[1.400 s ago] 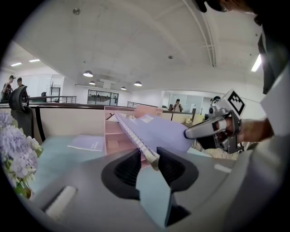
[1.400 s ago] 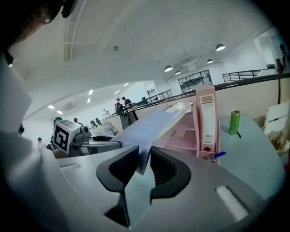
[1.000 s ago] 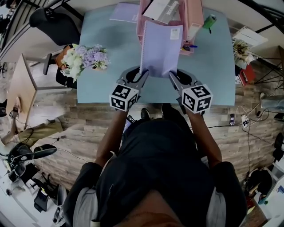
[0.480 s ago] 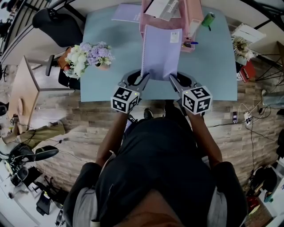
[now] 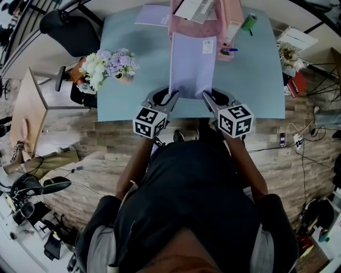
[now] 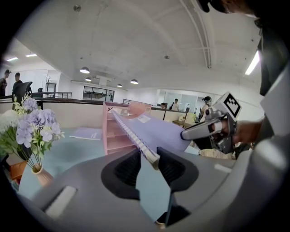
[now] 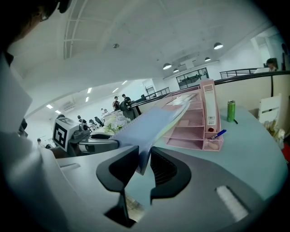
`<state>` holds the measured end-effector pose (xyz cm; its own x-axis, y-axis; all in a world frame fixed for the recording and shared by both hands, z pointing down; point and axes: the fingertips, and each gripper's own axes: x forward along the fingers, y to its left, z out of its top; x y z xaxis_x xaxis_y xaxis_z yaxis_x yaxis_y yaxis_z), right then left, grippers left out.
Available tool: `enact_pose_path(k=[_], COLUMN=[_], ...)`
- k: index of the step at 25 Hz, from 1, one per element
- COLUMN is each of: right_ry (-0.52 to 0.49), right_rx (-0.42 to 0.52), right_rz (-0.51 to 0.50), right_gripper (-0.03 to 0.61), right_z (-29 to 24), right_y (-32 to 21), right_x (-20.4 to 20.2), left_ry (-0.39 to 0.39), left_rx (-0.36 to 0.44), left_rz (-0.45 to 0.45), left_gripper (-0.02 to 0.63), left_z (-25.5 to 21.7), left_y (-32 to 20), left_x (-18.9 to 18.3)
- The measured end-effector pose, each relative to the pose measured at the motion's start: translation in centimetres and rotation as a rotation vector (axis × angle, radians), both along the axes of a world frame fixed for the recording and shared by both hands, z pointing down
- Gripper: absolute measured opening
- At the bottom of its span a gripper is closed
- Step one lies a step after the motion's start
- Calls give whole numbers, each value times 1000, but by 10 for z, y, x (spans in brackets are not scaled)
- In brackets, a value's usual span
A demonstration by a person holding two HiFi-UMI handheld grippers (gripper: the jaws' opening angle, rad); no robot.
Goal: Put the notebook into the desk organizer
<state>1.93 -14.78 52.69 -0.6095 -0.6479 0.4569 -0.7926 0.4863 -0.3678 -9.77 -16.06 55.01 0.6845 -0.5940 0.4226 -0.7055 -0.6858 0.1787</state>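
Step in hand: we judge it to be the approach, with the notebook carried toward a shelf of the organizer and not yet seated.
Notebook (image 5: 193, 64): lilac and spiral-bound, held clear of the table (image 5: 128, 98) and sloping up away from the person. Its far edge reaches the front of the pink desk organizer (image 5: 234, 21).
Left gripper (image 6: 147, 156): jaws nearly together, clamped on the near corner at the spiral edge.
Right gripper (image 7: 144, 165): jaws narrow, pinching the opposite near corner of the cover.
Method advised: we recommend keeping both corners at one height and squaring the far edge to a single shelf opening. Both hands should push forward evenly, and neither grip should release until most of the book rests on the shelf.
Risk: the spiral may snag on the organizer's wall, and an uneven push would skew the book.
Count, task items: two grippers, one notebook, one organizer.
Count, other items: one flat lilac booklet (image 5: 152, 15), one bunch of flowers (image 5: 109, 65), one green can (image 5: 250, 24), one blue pen (image 5: 230, 51), one white-spined binder (image 7: 209, 108).
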Motion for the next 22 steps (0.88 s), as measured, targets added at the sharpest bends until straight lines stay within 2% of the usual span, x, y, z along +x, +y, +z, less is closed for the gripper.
enact_pose_path(k=[11, 22], right_ry=[16, 20], right_rx=[-36, -55], right_rz=[-35, -17], right_gripper=[84, 84], right_z=[13, 22], right_y=[4, -8], right_x=[-7, 6], left_ry=[20, 20], left_rx=[-57, -83], left_rz=[-20, -8], left_gripper=[172, 173], left_z=[17, 27], left_y=[10, -2], left_x=[-6, 7])
